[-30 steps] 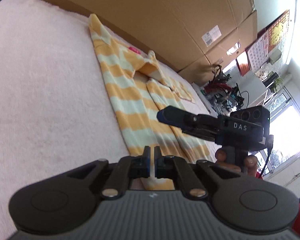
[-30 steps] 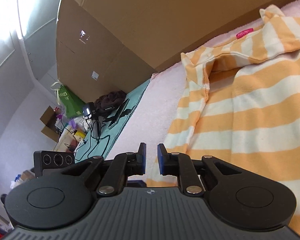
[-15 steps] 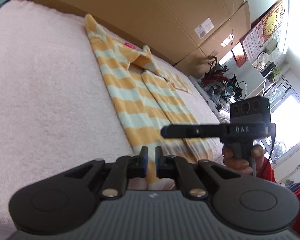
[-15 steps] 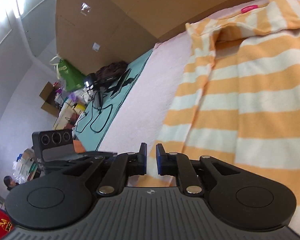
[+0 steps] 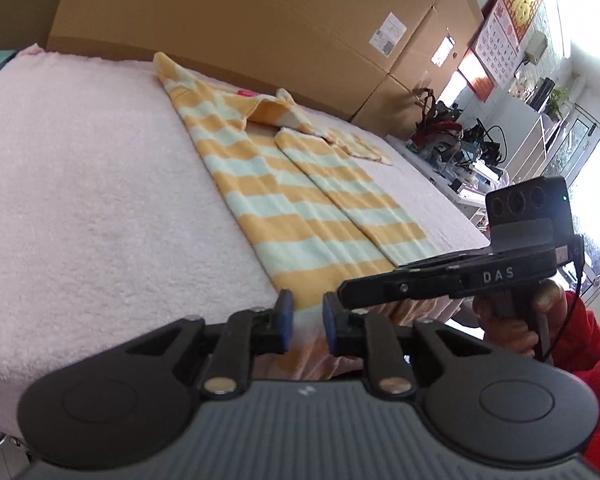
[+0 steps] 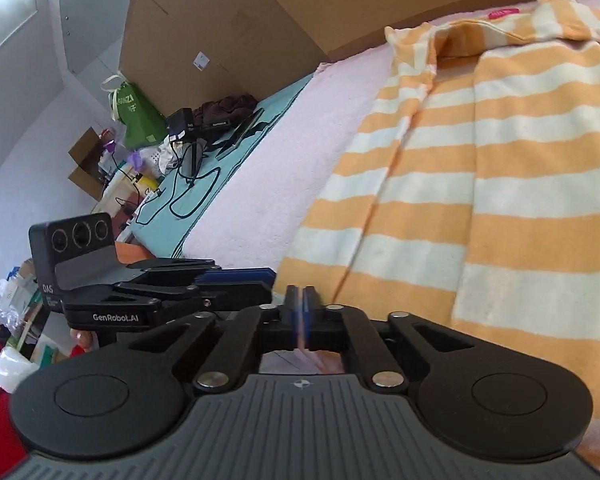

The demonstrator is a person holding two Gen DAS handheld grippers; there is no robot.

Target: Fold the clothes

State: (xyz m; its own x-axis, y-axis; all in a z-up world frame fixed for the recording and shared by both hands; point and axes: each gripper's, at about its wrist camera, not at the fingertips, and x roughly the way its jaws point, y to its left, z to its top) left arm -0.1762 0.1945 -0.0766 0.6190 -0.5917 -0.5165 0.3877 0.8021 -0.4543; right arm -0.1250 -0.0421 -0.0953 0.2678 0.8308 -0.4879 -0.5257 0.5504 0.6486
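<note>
An orange-and-white striped garment [image 5: 300, 208] lies flat on the pink fleece cover [image 5: 80, 180], its sides folded in and its hem at the near edge. My left gripper [image 5: 307, 318] is open just short of that hem, with nothing between its fingers. My right gripper [image 6: 301, 304] is shut at the hem's near corner and appears to pinch the striped garment [image 6: 500, 200] there. From the left wrist view the right gripper [image 5: 344, 294] reaches in from the right, close beside my left fingertips. The left gripper [image 6: 260, 284] shows side-on in the right wrist view.
Large cardboard boxes [image 5: 260, 20] stand along the far edge of the cover. A teal mat [image 6: 204, 184] with cables and devices lies beyond the left side. A hand in a red sleeve [image 5: 512, 320] holds the right gripper. Cluttered shelves stand at the far right.
My left gripper went from shut to open. My right gripper went from open to shut at the hem. Both views have dropped lower and back toward the near edge.
</note>
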